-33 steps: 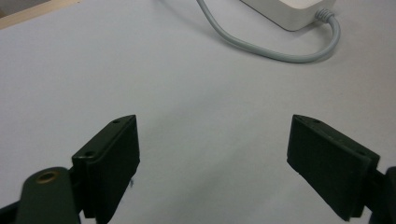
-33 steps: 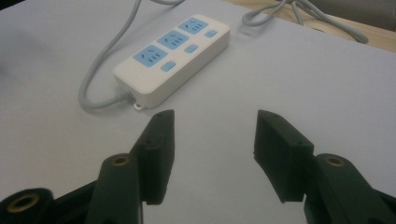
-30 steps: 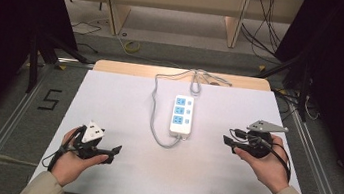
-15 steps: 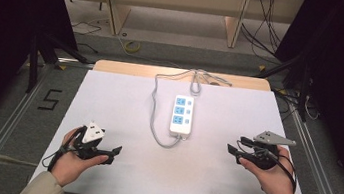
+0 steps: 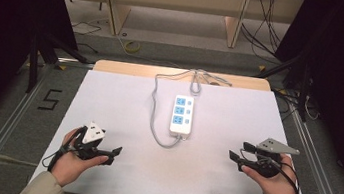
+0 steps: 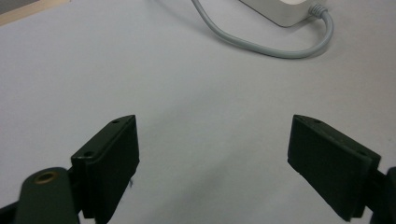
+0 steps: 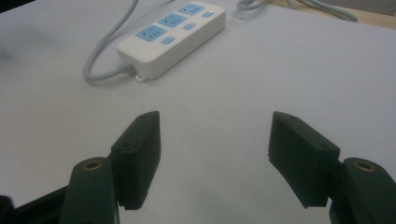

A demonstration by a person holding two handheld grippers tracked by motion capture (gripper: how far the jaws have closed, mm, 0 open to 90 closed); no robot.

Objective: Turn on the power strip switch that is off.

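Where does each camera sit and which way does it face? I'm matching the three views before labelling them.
High view: above the person's side, looking forward and down on the white table; both forearms, left gripper and right gripper show.
Left gripper view: rides the left gripper, looking along its open jaws over the table toward the grey cord.
Right gripper view: rides the right gripper, jaws just opened, empty, facing the power strip.
All three share the power strip and cord.

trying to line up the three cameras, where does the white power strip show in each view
High view: power strip lies mid-table, between the two grippers.
Left gripper view: its end sits at the top right edge.
Right gripper view: it lies upper left.
Shared landmark: the grey cord looping from the strip's near end.
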